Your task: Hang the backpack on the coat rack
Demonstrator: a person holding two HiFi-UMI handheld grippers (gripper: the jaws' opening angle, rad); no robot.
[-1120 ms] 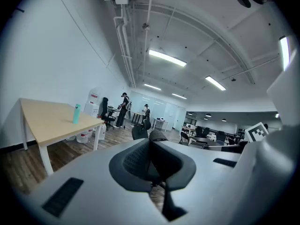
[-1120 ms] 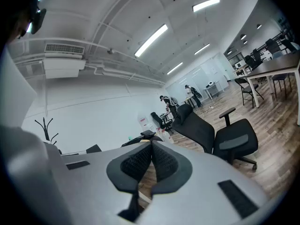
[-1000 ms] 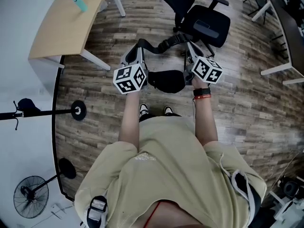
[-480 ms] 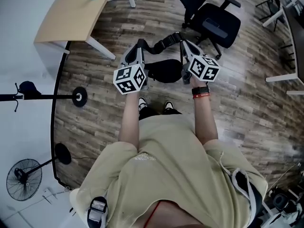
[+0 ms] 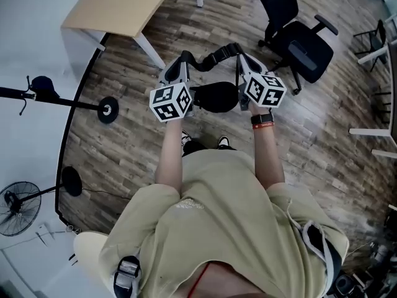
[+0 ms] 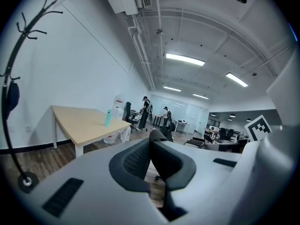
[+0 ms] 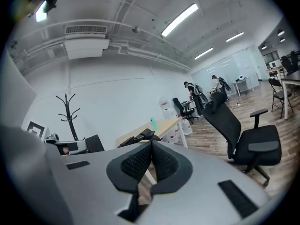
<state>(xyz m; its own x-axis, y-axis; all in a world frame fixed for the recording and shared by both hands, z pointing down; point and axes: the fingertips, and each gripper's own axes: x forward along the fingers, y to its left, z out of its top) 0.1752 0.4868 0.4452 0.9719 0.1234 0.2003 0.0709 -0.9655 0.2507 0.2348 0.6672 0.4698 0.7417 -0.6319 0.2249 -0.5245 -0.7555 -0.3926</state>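
The black backpack (image 5: 216, 97) hangs in front of me above the wood floor, its strap (image 5: 211, 57) arching between both grippers. My left gripper (image 5: 181, 64) is shut on the strap's left end and my right gripper (image 5: 241, 58) on its right end. In the left gripper view the pads (image 6: 140, 157) of the left gripper (image 6: 150, 143) are pressed together. In the right gripper view a bit of the strap (image 7: 140, 137) sticks out past the closed right gripper (image 7: 151, 148). The black coat rack (image 5: 37, 90) stands to my left, apart from the bag, its base (image 5: 108, 110) on the floor. The coat rack (image 6: 11, 74) also shows by the white wall.
A wooden table (image 5: 124, 8) with a teal bottle (image 6: 108, 117) stands ahead on the left. A black office chair (image 5: 304, 39) is ahead on the right. A floor fan (image 5: 18, 203) and another round stand base (image 5: 71, 182) sit by the wall at my left. People stand far off.
The view has swung: the table and chair slid up and right, and the coat rack's base came nearer to the grippers. Both grippers kept their hold on the strap.
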